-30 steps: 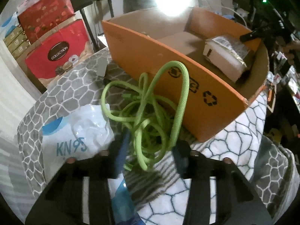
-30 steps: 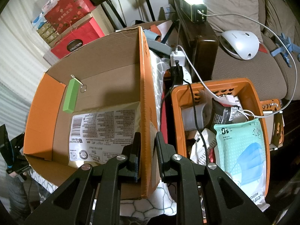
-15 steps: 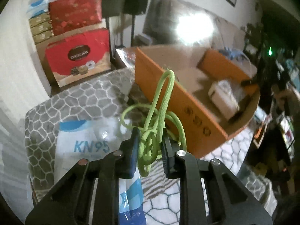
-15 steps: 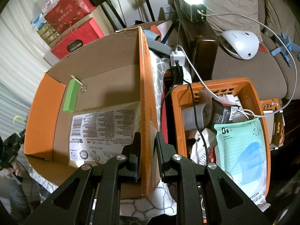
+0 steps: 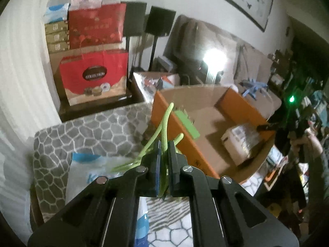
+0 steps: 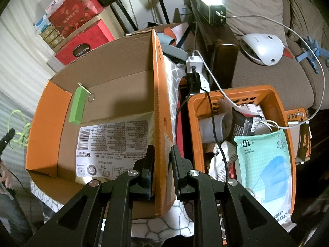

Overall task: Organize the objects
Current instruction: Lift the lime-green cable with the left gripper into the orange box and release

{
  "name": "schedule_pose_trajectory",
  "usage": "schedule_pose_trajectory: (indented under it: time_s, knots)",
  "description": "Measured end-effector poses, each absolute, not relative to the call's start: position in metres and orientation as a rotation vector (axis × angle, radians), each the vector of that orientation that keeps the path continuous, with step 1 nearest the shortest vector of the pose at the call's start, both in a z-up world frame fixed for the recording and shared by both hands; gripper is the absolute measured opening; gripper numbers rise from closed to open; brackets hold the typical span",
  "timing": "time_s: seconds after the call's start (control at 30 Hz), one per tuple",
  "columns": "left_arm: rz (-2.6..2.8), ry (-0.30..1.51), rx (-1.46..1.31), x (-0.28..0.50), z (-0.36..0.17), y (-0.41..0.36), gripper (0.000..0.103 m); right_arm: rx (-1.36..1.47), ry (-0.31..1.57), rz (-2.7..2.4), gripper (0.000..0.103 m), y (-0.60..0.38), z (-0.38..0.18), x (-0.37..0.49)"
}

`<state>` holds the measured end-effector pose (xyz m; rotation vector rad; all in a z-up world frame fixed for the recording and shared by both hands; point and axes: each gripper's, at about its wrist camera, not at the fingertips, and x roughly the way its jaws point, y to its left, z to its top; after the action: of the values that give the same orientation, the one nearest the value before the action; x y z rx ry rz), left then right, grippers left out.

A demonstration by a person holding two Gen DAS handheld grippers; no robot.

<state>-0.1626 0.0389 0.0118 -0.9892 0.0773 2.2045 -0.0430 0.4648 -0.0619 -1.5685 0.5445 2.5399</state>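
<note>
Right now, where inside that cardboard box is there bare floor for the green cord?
Bare brown floor lies in the orange cardboard box, beyond the white printed packet and right of the flat green bar. The left fingers hold the green braided cord. The orange plastic basket is crammed.

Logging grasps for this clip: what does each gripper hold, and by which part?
Left gripper: the green cord, pinched mid-bundle. Right gripper: the cardboard box, by its orange side wall.
</note>
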Motion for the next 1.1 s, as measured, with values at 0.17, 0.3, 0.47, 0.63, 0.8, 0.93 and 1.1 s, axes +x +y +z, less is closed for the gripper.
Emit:
schedule_pose_trajectory:
  time_s: [0.17,0.3,0.47,0.63,0.8,0.93,1.1]
  knots:
    - [2.222,0.034,-0.907,-0.163,0.049,0.041,0.005,-1.569,0.543,2.539,0.017,0.465,-0.062,-0.043]
    - [2.227,0.026,-0.849,-0.163,0.079,0.046,0.006,-1.568,0.543,2.538,0.017,0.465,-0.062,-0.043]
    - [2.228,0.037,-0.788,-0.161,0.109,0.061,0.006,-1.569,0.544,2.539,0.017,0.465,-0.062,-0.043]
    - [2.22,0.067,-0.747,-0.159,0.136,0.087,0.005,-1.568,0.545,2.539,0.017,0.465,-0.062,-0.043]
    - [2.2,0.086,-0.703,-0.152,0.162,0.112,0.005,-1.568,0.544,2.539,0.017,0.465,-0.062,-0.043]
    - [2.186,0.116,-0.677,-0.148,0.178,0.138,0.005,-1.567,0.545,2.539,0.017,0.465,-0.062,-0.043]
    - [2.156,0.165,-0.677,-0.15,0.177,0.178,0.006,-1.564,0.56,2.543,0.017,0.466,-0.061,-0.043]
